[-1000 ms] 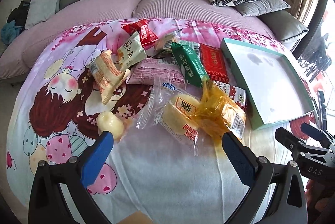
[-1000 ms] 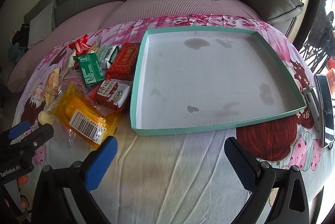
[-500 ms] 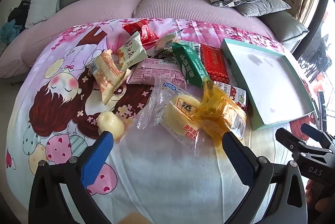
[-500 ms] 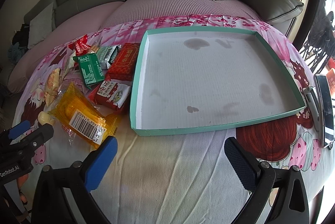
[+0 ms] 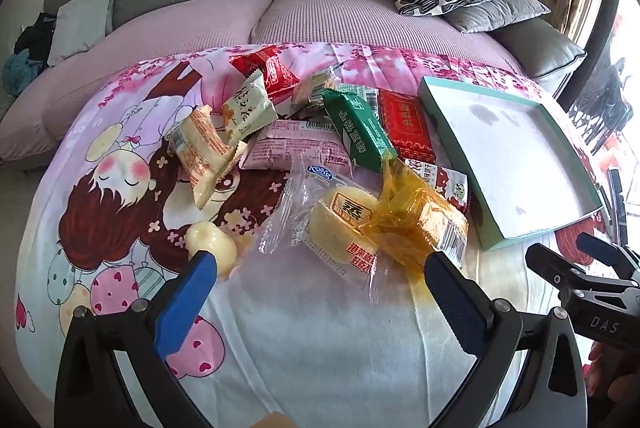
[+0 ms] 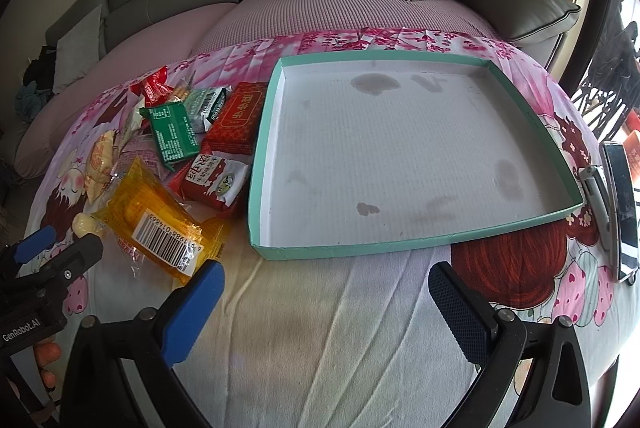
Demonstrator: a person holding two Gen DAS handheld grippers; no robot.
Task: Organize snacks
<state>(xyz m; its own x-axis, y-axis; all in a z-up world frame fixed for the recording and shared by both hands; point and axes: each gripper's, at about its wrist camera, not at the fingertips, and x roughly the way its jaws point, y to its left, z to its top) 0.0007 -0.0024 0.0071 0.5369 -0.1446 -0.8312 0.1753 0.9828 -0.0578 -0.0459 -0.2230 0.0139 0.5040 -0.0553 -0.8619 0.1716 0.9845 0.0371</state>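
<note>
Snacks lie heaped on a cartoon-print cloth [image 5: 120, 195] in the left wrist view, just left of a shallow teal-rimmed tray [image 5: 440, 103]. Nearest the tray sit a red flat pack [image 5: 404, 123] and a green pack [image 5: 360, 127], touching each other. In front of them, an orange cellophane pack [image 5: 420, 224] overlaps a round cake in clear wrap [image 5: 340, 224]. Further left of the tray are a pink pack [image 5: 296, 143], a cream pack [image 5: 248, 107] and a small pale sweet [image 5: 210, 246]. The left gripper [image 5: 320, 296] hovers low over the cloth with its blue fingers [image 5: 184, 304] spread wide, grasping nothing; the sweet sits just beside the left fingertip. The other gripper's tips show to the right, in front of the tray.

In the right wrist view the tray [image 6: 400, 248] fills the centre, its white floor stained and bare. The right gripper [image 6: 326, 304] is held in front of the tray's near rim, fingers [image 6: 460, 312] released and apart. The orange cellophane pack [image 6: 156, 220], barcode up, lies left of the tray, with a red-and-white pack [image 6: 216, 179] touching the tray's left wall. A phone [image 6: 622, 203] rests right of the tray.
</note>
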